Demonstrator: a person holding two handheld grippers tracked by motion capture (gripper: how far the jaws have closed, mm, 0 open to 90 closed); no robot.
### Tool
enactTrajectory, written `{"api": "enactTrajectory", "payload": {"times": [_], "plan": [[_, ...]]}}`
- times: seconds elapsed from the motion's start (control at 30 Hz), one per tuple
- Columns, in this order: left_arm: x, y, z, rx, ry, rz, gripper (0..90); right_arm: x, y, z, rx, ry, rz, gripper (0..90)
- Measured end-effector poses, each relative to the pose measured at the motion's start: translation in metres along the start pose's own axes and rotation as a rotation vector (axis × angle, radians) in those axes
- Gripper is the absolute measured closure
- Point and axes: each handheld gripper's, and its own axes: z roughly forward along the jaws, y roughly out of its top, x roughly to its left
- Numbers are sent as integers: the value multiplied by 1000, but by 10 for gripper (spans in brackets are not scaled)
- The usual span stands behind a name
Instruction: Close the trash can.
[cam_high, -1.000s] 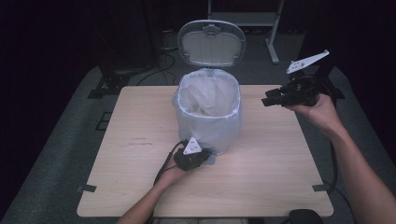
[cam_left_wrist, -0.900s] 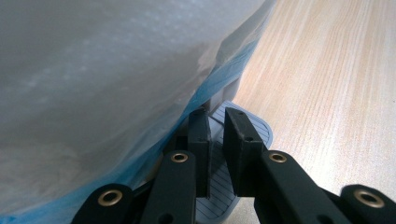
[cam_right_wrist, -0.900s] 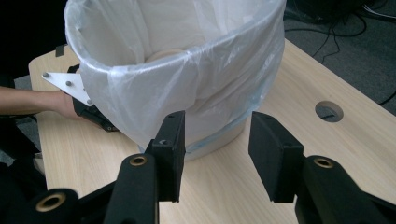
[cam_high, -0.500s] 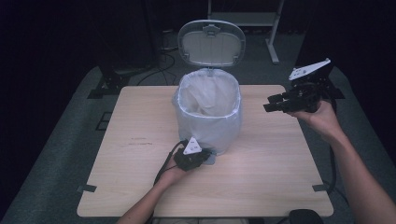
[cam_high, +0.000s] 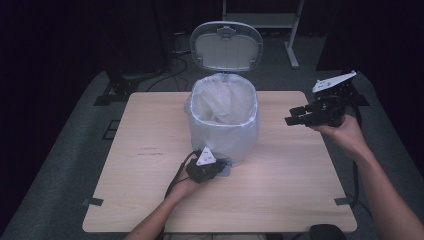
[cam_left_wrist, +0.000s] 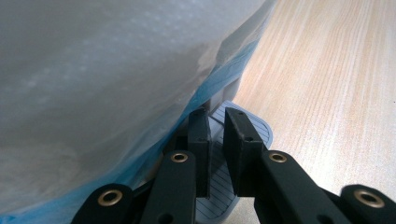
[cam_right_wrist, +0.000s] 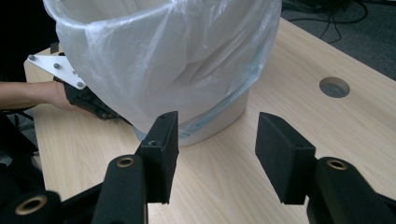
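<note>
A white pedal bin lined with a clear plastic bag stands mid-table, its lid raised. My left gripper lies low at the bin's near base, its jaws shut and resting on the ribbed grey pedal. In the left gripper view the left gripper has only a thin gap between its pads. My right gripper hangs in the air to the right of the bin and points at it. Its jaws have just been opening, and the right gripper has nothing between them.
The wooden table has bare room left and right of the bin. A round cable hole sits in the tabletop beyond the bin. Cables and stand legs lie on the dark floor behind the table.
My right gripper has sunk lower beside the bin and its jaws stand wider. The left gripper and the raised lid have not moved.
</note>
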Motion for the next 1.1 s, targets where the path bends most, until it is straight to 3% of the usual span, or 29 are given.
{"api": "enactTrajectory", "payload": {"times": [1.1], "plan": [[-2, 2, -1, 14, 16, 12, 774, -6, -39, 10, -17, 17, 54, 459]]}}
